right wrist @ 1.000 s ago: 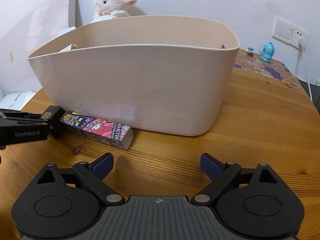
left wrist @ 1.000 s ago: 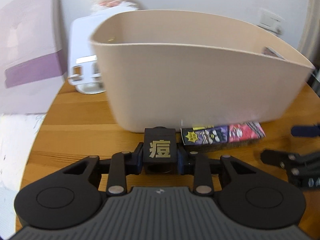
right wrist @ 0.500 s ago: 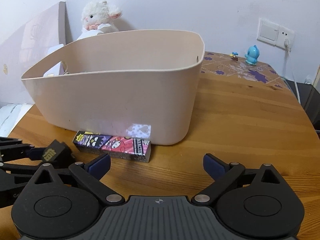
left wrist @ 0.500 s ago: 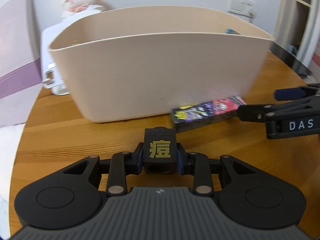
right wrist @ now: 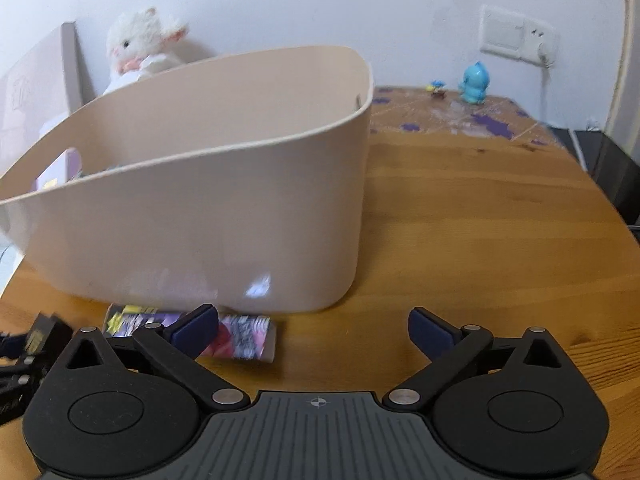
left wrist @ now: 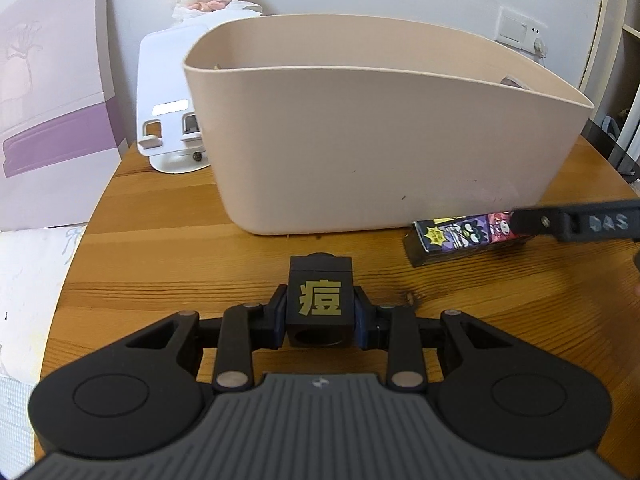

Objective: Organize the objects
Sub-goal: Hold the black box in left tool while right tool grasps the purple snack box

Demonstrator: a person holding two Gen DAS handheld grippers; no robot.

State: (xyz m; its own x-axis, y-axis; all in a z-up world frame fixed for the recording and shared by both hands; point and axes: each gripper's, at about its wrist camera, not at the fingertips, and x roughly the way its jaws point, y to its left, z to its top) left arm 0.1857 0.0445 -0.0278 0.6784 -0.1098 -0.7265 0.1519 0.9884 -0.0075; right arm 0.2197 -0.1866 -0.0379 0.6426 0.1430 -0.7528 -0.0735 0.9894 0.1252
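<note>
Left wrist: fingers (left wrist: 320, 316) clamped on black cube (left wrist: 320, 300); right fingers (right wrist: 434, 330) wide apart

Left hand-held gripper (left wrist: 320, 312) clamped, right hand-held gripper (right wrist: 314, 326) agape

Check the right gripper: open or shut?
Open. In its own wrist view the right gripper has its blue fingertips spread wide with bare table between them; the cartoon-print box lies flat by the left fingertip, ungripped.

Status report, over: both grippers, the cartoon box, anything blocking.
Left hand-held gripper shut on black cube. Right hand-held gripper open, by cartoon box. Box on table against bin; nothing blocking.
</note>
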